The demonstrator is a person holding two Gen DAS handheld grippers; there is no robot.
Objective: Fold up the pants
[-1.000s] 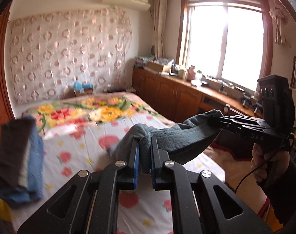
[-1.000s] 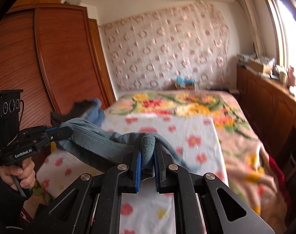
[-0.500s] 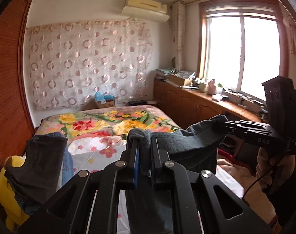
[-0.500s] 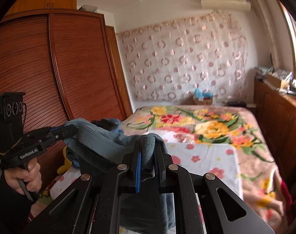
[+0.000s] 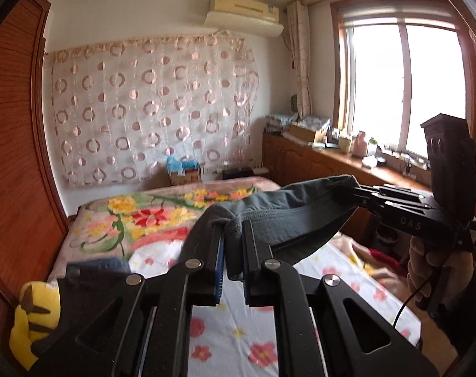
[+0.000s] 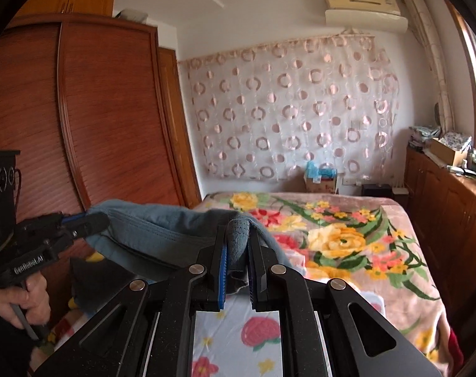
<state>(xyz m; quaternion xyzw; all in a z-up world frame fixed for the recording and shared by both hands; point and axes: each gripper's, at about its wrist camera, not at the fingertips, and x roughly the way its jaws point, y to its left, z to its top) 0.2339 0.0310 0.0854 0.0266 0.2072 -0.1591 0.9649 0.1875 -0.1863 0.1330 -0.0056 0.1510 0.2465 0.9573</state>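
Grey-blue pants [image 5: 288,220] hang stretched between my two grippers above the bed [image 5: 238,333]. My left gripper [image 5: 232,235] is shut on one bunched end of the waistband. In the same view my right gripper [image 5: 357,193] comes in from the right, shut on the other end. In the right wrist view my right gripper [image 6: 238,238] pinches a fold of the pants [image 6: 156,229], and the left gripper [image 6: 93,220] holds the far end at the left. The cloth sags between them; its lower part is hidden behind the gripper bodies.
The bed [image 6: 363,251] has a floral blanket and a white flowered sheet. A pile of dark and blue clothes [image 5: 90,270] and a yellow plush toy [image 5: 34,323] lie at its left edge. A wooden wardrobe [image 6: 96,125] stands left, a wooden counter [image 5: 332,163] under the window.
Both grippers have risen and tilted up with the pants still clamped, so the pants now hang higher over the bed and more of the wall and ceiling shows.
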